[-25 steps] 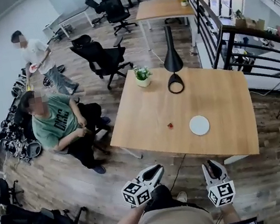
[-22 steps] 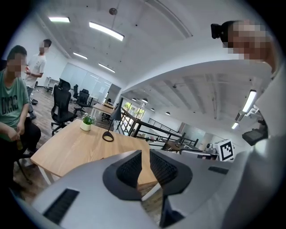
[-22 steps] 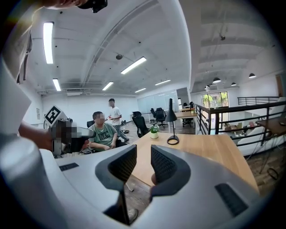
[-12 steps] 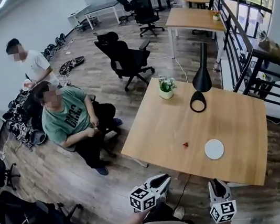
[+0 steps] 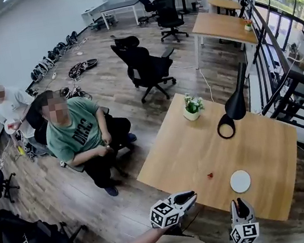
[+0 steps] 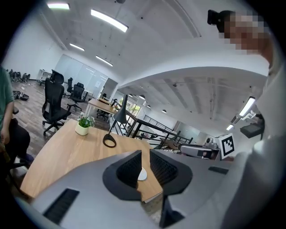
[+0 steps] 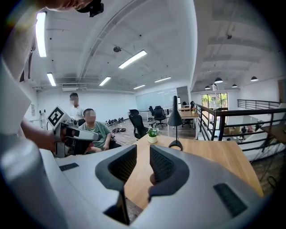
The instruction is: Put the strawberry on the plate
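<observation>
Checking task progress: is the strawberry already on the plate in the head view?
No, the strawberry lies on the bare wooden table, apart from the white plate.

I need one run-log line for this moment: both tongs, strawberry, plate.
left tongs: shut, empty | right tongs: shut, empty | plate: bare, on table | strawberry: on table, apart from plate, untouched

open table (image 5: 187,161) front, lamp (image 5: 236,105), plant (image 5: 192,105) behind
</observation>
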{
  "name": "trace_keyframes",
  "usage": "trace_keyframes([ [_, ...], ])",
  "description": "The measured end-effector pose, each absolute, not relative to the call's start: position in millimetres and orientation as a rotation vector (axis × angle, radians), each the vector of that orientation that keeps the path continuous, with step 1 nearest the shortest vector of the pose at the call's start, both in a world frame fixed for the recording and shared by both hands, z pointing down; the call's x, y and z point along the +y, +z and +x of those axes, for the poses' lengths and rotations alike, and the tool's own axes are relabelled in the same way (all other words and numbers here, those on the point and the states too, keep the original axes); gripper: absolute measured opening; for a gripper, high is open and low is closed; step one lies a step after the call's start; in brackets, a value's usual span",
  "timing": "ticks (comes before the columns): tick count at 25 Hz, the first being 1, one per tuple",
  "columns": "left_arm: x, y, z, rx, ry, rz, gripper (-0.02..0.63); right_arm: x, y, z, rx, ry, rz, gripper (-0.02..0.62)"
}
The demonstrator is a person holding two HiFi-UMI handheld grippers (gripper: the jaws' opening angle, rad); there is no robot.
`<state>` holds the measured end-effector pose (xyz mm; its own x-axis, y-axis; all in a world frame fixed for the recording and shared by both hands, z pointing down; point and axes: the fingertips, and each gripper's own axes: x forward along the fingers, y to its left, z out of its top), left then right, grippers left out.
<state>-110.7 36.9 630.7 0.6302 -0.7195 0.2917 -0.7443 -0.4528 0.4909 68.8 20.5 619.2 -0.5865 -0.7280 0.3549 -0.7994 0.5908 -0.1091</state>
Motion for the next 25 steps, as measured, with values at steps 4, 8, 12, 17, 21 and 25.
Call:
trace_keyframes([
  [4,10.8,625.8,-126.9,-1.123,0.05,2.277,0.061,0.0,612.5,57.1,-2.526,0.368,1.286,0.083],
  [8,-7.8,628.9,-139.3,-1.102,0.048,2.285,0.061,-14.8,612.7,50.9,-2.495,0.371,1.322,0.083],
  [12,-22.6,635.9,-151.1,-1.082,0.044,2.289,0.061,-27.1,619.1,43.5,-2.467,0.373,1.347,0.083],
  [17,-38.1,637.6,-164.1,-1.063,0.033,2.304,0.061,-43.0,622.6,31.9,-2.443,0.35,1.363,0.083],
  [21,-43.3,637.2,-174.0,-1.05,0.046,2.32,0.061,-52.7,624.5,18.6,-2.439,0.335,1.355,0.083],
  [25,-48.3,644.8,-180.7,-1.055,0.063,2.318,0.061,-64.2,633.3,6.6,-2.447,0.322,1.321,0.083],
])
